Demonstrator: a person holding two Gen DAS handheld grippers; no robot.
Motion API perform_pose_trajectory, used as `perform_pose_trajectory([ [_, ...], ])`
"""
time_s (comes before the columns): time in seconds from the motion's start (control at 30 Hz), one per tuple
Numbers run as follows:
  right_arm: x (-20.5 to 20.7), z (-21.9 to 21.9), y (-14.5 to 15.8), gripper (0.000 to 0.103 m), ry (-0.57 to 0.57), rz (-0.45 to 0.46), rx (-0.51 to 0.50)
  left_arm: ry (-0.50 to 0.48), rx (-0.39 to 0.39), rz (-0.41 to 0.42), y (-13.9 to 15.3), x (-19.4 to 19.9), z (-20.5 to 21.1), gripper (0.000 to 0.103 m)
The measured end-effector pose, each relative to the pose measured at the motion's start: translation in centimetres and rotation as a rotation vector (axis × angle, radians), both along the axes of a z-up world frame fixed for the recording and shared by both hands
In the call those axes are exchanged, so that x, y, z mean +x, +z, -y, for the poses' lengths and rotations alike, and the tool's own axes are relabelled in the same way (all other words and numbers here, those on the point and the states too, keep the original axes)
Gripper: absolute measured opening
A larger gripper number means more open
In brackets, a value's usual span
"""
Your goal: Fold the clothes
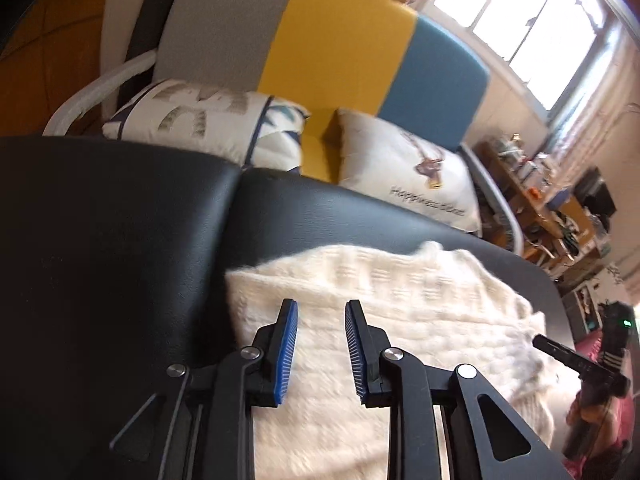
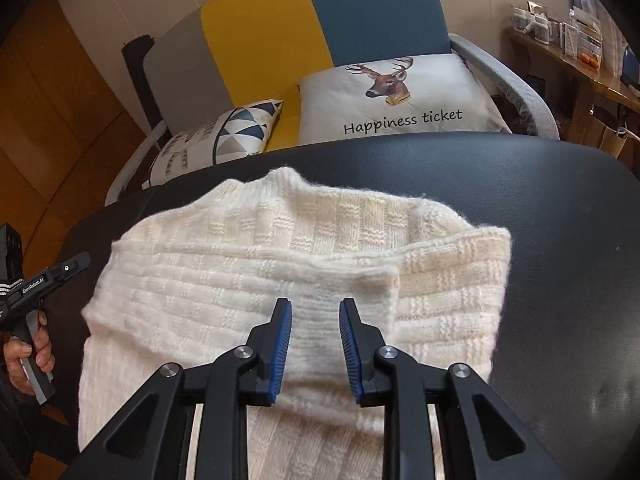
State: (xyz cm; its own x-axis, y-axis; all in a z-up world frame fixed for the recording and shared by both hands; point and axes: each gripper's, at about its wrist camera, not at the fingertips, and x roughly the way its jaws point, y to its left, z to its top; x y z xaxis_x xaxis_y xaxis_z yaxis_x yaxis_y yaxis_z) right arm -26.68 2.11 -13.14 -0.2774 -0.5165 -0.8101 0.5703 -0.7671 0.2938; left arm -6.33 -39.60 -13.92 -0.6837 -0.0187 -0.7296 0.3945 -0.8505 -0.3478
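**Cream knit sweater partly folded on black cushion**

Cream sweater (image 2: 256,280) lies on our black leather surface (image 2: 560,220), a folded flap across its middle. Our right gripper (image 2: 315,312) hovers over that flap, jaws spread, pinching nothing. Our left gripper (image 1: 321,316) hangs at the sweater's nine o'clock edge, jaws likewise apart. Deer pillow (image 2: 400,96) sits at twelve o'clock.

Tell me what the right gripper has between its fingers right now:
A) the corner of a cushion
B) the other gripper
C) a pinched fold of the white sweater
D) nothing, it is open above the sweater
D: the right gripper shows an open gap between its blue pads, with the white sweater lying flat on the black table beneath and no cloth pinched.
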Motion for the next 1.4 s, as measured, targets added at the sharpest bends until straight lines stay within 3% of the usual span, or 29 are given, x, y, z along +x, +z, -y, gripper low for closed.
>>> perform_pose_trajectory([
  [0.07,1.1,-0.2,0.1,0.024,0.022,-0.003,0.018,-0.031,-0.03,0.016,-0.2,1.0,-1.4,0.027],
  [0.17,1.7,-0.5,-2.4,0.024,-0.004,0.022,0.111,-0.062,-0.05,0.071,-1.7,2.2,-2.9,0.027],
  [0.3,1.7,-2.6,-3.5,0.024,-0.088,0.071,-0.015,-0.062,-0.064,0.141,-4.9,2.7,-3.6,0.026],
  [0.4,2.8,-5.3,-2.0,0.024,-0.172,0.107,-0.12,-0.048,-0.089,0.128,-4.3,2.8,-4.0,0.027],
  [0.53,7.1,-9.9,-0.8,0.028,-0.195,0.135,-0.199,-0.013,-0.024,0.085,-2.3,5.3,-4.3,0.029],
  [0.6,9.5,-12.5,-0.8,0.028,-0.227,0.127,-0.181,0.005,0.005,0.059,-1.7,7.6,-4.6,0.036],
  [0.87,17.4,-20.8,-2.5,0.028,-0.273,0.204,-0.121,0.087,0.131,0.022,-1.9,17.1,-5.2,0.038],
  [1.07,20.4,-22.3,-4.1,0.028,-0.214,0.284,-0.177,0.085,0.166,0.045,-2.9,22.0,-6.3,0.038],
  [1.2,20.4,-22.8,-4.8,0.032,-0.209,0.319,-0.257,0.042,0.162,0.055,-3.3,24.4,-7.3,0.039],
  [1.4,20.1,-21.7,-5.4,0.032,-0.148,0.373,-0.344,-0.007,0.225,0.066,-4.6,27.2,-8.2,0.046],
])
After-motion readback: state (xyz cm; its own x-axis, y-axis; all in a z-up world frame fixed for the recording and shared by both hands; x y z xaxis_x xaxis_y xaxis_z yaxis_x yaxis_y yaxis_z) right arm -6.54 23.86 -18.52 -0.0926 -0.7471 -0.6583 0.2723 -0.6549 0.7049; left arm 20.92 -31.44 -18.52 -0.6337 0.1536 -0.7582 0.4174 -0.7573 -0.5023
